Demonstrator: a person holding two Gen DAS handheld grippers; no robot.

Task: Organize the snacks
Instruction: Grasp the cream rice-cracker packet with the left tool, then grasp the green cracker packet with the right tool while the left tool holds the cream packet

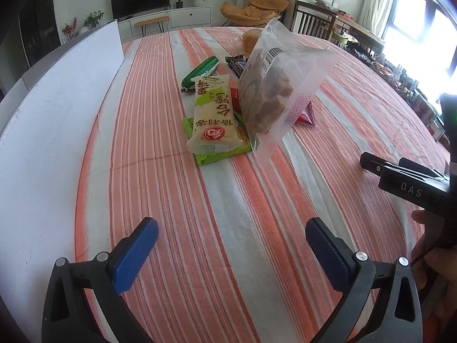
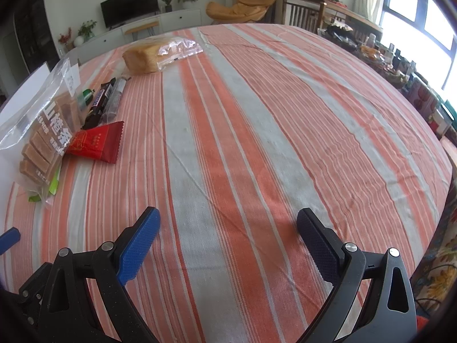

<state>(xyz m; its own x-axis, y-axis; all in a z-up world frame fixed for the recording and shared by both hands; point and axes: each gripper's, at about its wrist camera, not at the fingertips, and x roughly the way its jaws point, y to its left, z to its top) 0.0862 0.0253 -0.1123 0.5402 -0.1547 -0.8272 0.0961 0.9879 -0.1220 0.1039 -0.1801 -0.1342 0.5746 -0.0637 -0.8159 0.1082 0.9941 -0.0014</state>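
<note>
Worktop (image 1: 257, 228), striped cloth, carries a loose heap of snacks toward its far left. A white board (image 1: 57, 114) stands along the left edge.

Clear bag (image 1: 274, 85) of brown bars is the biggest item: propped nearly upright, leaning on the heap, long axis running up and away, sealed corner touching the cloth nearest the left gripper (image 1: 231, 245). Bread (image 2: 142, 57) in thin wrap sits farthest back, apart from the rest.

Rice cracker pack (image 1: 212, 114) lies flat on a green pack (image 1: 222, 154), long axis running away from the left gripper, near end toward it. Red packet (image 2: 98, 143) lies flat just beside the bag, serrated end toward the right gripper (image 2: 227, 240). Dark bar (image 2: 100, 103) and a clear tube (image 2: 114, 100) lie side by side, axes pointing away. Green sausage (image 1: 201, 71) lies slantwise behind the cracker.

Both grippers hover low over bare cloth, fingers spread wide, carrying nothing, well short of the heap.

Judgement: first pick not yet begun. Best to take the top-most piece first; the cracker pack suits the left gripper, closing across its short width near the middle. Light squeeze: contents look brittle. The leaning bag may topple if its support goes.
</note>
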